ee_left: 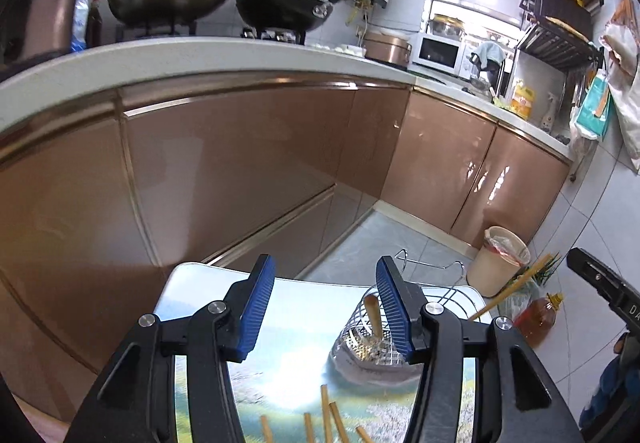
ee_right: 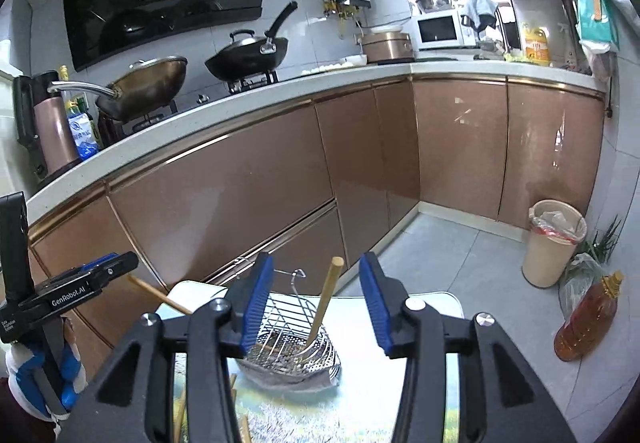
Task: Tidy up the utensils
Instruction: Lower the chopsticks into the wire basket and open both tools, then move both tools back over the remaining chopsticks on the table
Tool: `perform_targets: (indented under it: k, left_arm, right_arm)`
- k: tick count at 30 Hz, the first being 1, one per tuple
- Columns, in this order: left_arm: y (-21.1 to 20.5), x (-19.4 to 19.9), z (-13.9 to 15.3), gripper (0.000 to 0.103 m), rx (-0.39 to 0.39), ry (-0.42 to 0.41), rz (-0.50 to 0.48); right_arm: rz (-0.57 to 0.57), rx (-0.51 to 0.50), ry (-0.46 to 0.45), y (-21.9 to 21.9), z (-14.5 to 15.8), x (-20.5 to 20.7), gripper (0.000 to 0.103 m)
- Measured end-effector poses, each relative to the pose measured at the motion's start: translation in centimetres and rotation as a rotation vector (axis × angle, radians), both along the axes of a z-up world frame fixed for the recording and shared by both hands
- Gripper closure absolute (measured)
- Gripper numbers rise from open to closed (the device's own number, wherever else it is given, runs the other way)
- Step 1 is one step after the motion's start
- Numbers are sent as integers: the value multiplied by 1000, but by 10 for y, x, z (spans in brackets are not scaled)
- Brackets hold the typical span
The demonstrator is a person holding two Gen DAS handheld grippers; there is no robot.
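A steel wire utensil basket [ee_left: 372, 347] stands on a small table with a landscape print [ee_left: 288, 383]. One wooden chopstick [ee_left: 374, 317] stands in it, also in the right wrist view [ee_right: 326, 303] inside the basket [ee_right: 292, 347]. Several loose chopsticks [ee_left: 326, 419] lie on the table near me. My left gripper [ee_left: 325, 307] is open and empty, above the table, left of the basket. From the right wrist view it [ee_right: 120, 263] holds nothing I can confirm, though a chopstick [ee_right: 160, 296] shows just below it. My right gripper [ee_right: 316, 303] is open and empty over the basket.
Brown kitchen cabinets [ee_right: 240, 179] and a white counter with two woks [ee_right: 248, 57] lie ahead. A beige waste bin [ee_right: 552, 243], an oil bottle [ee_right: 584, 317] and a bag of greens stand on the tiled floor to the right.
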State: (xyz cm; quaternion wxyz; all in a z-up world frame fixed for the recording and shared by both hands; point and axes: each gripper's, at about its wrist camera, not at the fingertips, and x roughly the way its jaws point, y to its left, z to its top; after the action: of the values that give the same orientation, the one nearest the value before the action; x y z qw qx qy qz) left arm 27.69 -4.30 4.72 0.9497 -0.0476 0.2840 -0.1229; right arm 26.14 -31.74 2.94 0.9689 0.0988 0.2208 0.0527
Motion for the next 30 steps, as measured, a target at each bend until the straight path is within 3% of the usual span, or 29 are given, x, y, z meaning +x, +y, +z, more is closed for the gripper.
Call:
perform_targets:
  k: [6,16,22,30]
  left_arm:
    - [24,-33,23,51,26,3,25]
    - [64,-91,28,54,53,61,51]
    - [72,-112,17,54,59,110,49]
    - [66,-112,-18,55,60,221,36]
  right_arm:
    - [30,-29,-31,16,28,-45,60]
    - [106,-61,-28,46,50,-109,61]
    - [163,-64,20,60,43,-130,64]
    - [224,-67,113,73,12,-128,66]
